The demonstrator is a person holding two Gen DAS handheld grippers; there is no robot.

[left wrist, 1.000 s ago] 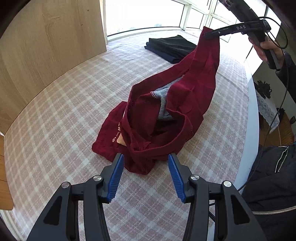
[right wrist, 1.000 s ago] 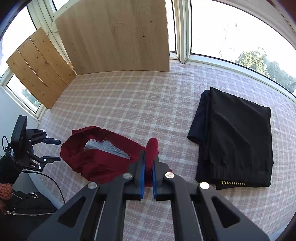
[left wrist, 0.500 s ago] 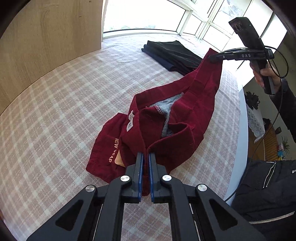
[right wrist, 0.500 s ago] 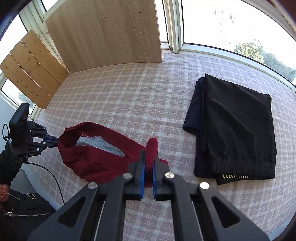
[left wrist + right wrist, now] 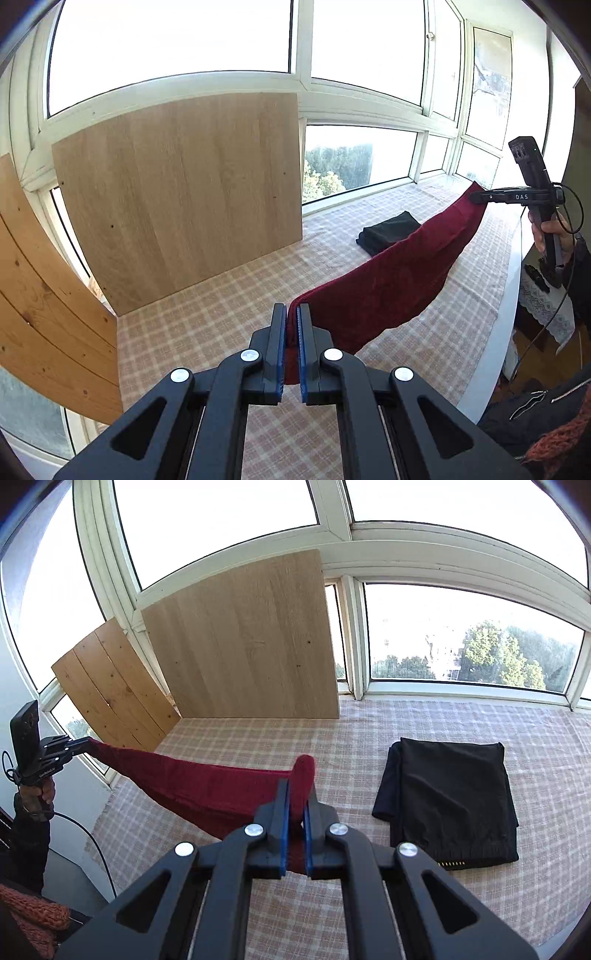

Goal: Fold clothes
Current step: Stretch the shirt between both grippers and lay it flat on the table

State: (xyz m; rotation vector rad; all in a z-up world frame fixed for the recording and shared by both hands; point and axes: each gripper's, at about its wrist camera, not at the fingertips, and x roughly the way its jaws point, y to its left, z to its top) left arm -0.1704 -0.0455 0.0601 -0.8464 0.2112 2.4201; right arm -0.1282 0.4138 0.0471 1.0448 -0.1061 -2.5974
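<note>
Red garment: dark red garment (image 5: 391,280) lifted clear of the checked cloth, stretched in a sagging band between the two claws
Left claw: left claw (image 5: 291,347) has its blue pads pressed together on one end of the garment; fabric bunches up between the pads and pokes out just above them
Right claw: right claw (image 5: 293,834) is pinched on the other end, a rounded fold of red cloth rising above its fingertips
Cross views: from the left wrist camera the right claw shows at far right, gripping the raised tip of the garment, with a hand (image 5: 550,232) around its handle; from the right wrist camera the left claw shows at far left, holding the opposite tip, a hand (image 5: 38,794) below it
Surface: pale pink-and-white checked cloth (image 5: 369,731) covers the surface under the hanging garment
Black clothes: folded black clothes (image 5: 450,797) lie flat on the checked cloth, to the right of the red garment and apart from it
Backdrop: light wooden board (image 5: 243,642) stands upright against the window frames, a second plank panel (image 5: 110,690) leaning to its left
Cable: black cable (image 5: 554,314) trails down from the right claw's handle
</note>
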